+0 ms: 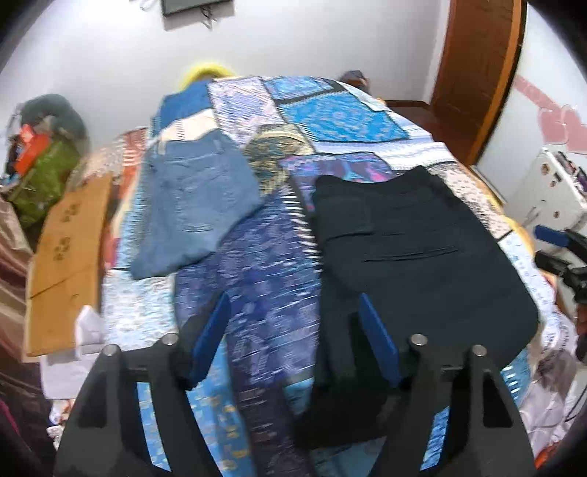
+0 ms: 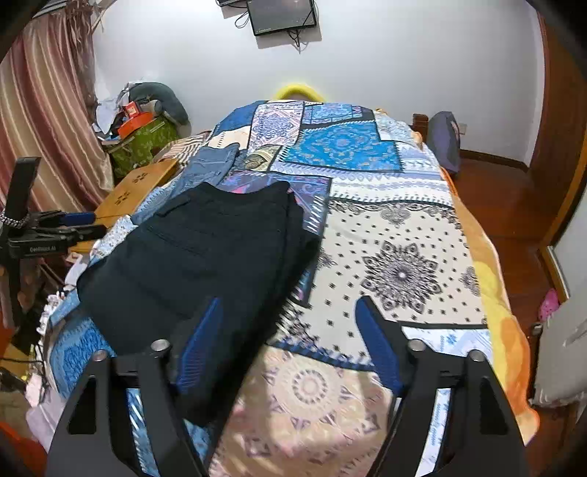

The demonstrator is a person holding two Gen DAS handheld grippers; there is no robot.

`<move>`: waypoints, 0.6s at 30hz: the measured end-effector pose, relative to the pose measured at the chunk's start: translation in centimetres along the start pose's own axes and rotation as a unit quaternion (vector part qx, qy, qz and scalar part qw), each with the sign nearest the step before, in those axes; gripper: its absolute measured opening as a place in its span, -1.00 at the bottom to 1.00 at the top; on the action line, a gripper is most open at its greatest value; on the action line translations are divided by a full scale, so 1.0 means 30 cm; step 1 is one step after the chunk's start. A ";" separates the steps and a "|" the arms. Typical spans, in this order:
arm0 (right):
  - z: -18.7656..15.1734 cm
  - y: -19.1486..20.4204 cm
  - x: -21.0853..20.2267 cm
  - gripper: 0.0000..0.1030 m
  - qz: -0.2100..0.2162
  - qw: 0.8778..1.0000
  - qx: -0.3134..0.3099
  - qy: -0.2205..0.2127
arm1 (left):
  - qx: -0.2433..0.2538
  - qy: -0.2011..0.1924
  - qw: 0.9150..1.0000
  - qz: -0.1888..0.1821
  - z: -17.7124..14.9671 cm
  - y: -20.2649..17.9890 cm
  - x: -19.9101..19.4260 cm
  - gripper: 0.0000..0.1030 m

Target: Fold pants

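Observation:
Dark navy pants (image 1: pixel 414 253) lie folded on the patterned bedspread (image 1: pixel 264 257), also in the right wrist view (image 2: pixel 205 253). Folded light-blue jeans (image 1: pixel 194 201) lie farther left and back, and show in the right wrist view (image 2: pixel 216 161). My left gripper (image 1: pixel 293 330) is open and empty above the bed, with the dark pants' near edge by its right finger. My right gripper (image 2: pixel 290 330) is open and empty, its left finger over the dark pants' near right corner. The left gripper (image 2: pixel 79 225) also shows at the left edge of the right wrist view.
A cardboard box (image 1: pixel 62 253) stands left of the bed. A green bag with clutter (image 2: pixel 143 139) and a curtain (image 2: pixel 44 110) are at the back left. A wooden floor (image 2: pixel 513 205) and door frame (image 1: pixel 477 73) are to the right. A monitor (image 2: pixel 282 14) hangs on the wall.

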State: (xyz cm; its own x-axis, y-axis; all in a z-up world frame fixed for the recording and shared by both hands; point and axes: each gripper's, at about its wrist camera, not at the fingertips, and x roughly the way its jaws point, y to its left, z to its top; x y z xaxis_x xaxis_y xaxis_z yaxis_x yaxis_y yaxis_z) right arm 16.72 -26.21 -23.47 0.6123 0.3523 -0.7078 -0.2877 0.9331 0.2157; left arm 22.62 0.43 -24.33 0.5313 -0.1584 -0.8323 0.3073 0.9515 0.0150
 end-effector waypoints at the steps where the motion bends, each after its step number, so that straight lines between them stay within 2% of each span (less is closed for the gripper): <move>1: 0.004 0.004 0.022 0.47 0.008 1.000 0.002 0.008 | 0.005 0.012 1.000 -0.007 0.010 -0.014 0.022 0.42; 5: 0.000 -0.004 0.125 0.51 0.033 0.998 0.028 0.051 | 0.012 0.044 0.999 -0.018 0.028 -0.052 0.101 0.42; 9: -0.009 -0.045 0.197 0.54 0.069 0.991 0.077 0.087 | -0.004 0.064 0.997 -0.050 0.053 -0.046 0.151 0.42; 11: -0.007 -0.062 0.222 0.62 0.090 0.986 0.100 0.100 | -0.008 0.072 0.995 -0.064 0.068 -0.042 0.168 0.44; 16: 0.000 -0.070 0.279 0.66 0.124 0.977 0.121 0.123 | -0.014 0.101 0.990 -0.101 0.100 -0.050 0.228 0.50; 18: 0.004 -0.075 0.297 0.68 0.142 0.972 0.133 0.129 | -0.017 0.113 0.987 -0.116 0.110 -0.059 0.259 0.60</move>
State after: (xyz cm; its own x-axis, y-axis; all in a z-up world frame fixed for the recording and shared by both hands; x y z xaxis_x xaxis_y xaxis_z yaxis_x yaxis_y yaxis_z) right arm 22.90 -25.16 -30.18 0.3217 0.6003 -0.7323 -0.1962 0.7988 0.5687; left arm 28.80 -3.37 -29.01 0.2593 -0.3138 -0.9134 0.3716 0.9053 -0.2056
